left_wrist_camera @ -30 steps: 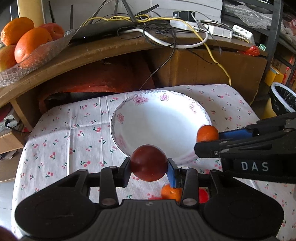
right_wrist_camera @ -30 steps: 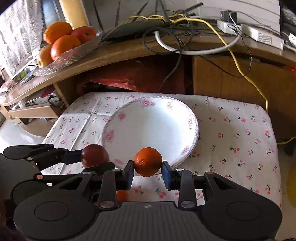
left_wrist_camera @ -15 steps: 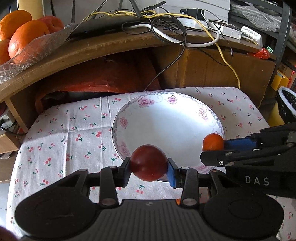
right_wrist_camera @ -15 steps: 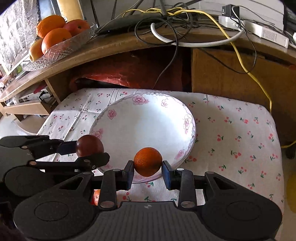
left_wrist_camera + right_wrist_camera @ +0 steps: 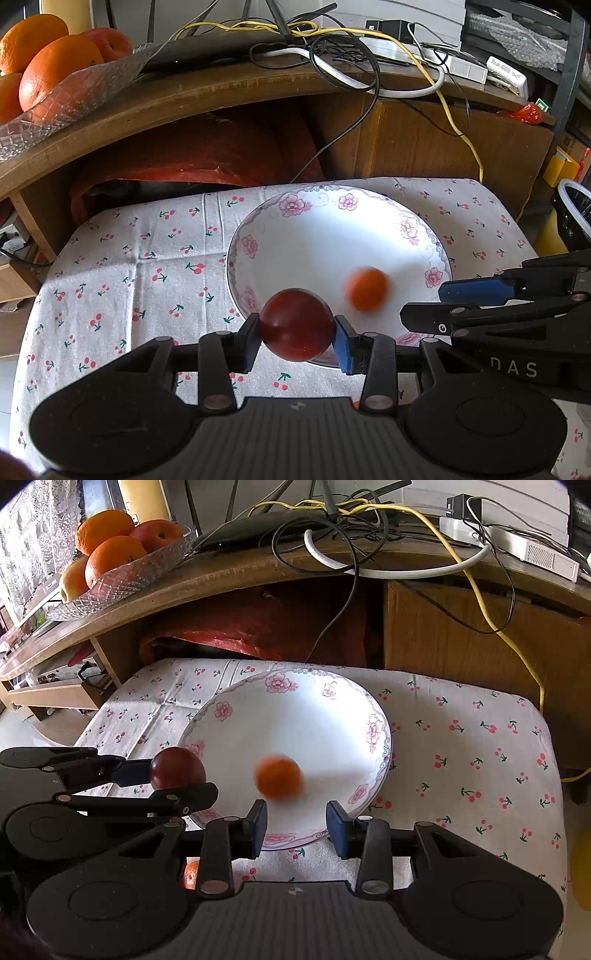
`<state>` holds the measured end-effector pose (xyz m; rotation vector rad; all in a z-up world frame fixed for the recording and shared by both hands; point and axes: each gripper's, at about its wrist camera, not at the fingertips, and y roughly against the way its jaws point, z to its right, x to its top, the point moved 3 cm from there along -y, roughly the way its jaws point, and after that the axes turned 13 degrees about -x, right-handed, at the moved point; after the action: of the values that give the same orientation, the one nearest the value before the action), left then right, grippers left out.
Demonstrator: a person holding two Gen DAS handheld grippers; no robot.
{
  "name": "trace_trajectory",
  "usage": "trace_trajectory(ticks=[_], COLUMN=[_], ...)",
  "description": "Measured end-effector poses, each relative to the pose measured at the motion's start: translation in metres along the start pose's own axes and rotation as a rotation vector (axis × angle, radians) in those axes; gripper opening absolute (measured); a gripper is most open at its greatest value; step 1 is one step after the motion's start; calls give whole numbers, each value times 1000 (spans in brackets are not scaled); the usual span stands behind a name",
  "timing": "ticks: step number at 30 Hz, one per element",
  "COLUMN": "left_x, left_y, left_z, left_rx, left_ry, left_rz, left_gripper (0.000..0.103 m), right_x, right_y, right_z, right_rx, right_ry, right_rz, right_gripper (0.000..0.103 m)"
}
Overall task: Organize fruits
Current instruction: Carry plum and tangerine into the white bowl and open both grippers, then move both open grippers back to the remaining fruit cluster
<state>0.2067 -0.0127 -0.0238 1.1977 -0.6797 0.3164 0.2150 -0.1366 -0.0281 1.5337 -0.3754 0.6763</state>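
Cherry-print tablecloth (image 5: 461, 738) carries a floral plate (image 5: 332, 701) near its centre. Left gripper (image 5: 297, 334), at the plate's near-left rim, clamps a dark red fruit (image 5: 295, 323). Right gripper (image 5: 296, 825) stands parted; blurred orange (image 5: 279, 781) over the plate's near part.

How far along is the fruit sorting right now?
Done: nothing rests settled in the white plate yet. In hand: the small orange, blurred, is over the plate, free of the open right tongs; the left tongs grip the dark red fruit. Left: plating that one and another orange below.
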Motion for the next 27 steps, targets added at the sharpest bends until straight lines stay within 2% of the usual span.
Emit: trace_trajectory(ticks=[20, 27], left_x=[4, 1], left_y=[16, 25], left_z=[4, 5], left_rx=[-11, -20], left_ry=[-19, -24], left_rz=[42, 42], left_gripper=[50, 51], right_x=[1, -6], right_y=[18, 20], right_z=[2, -4], right_rx=[-4, -1], right_ry=[-6, 21], right_rz=[31, 16], right_gripper=[37, 37])
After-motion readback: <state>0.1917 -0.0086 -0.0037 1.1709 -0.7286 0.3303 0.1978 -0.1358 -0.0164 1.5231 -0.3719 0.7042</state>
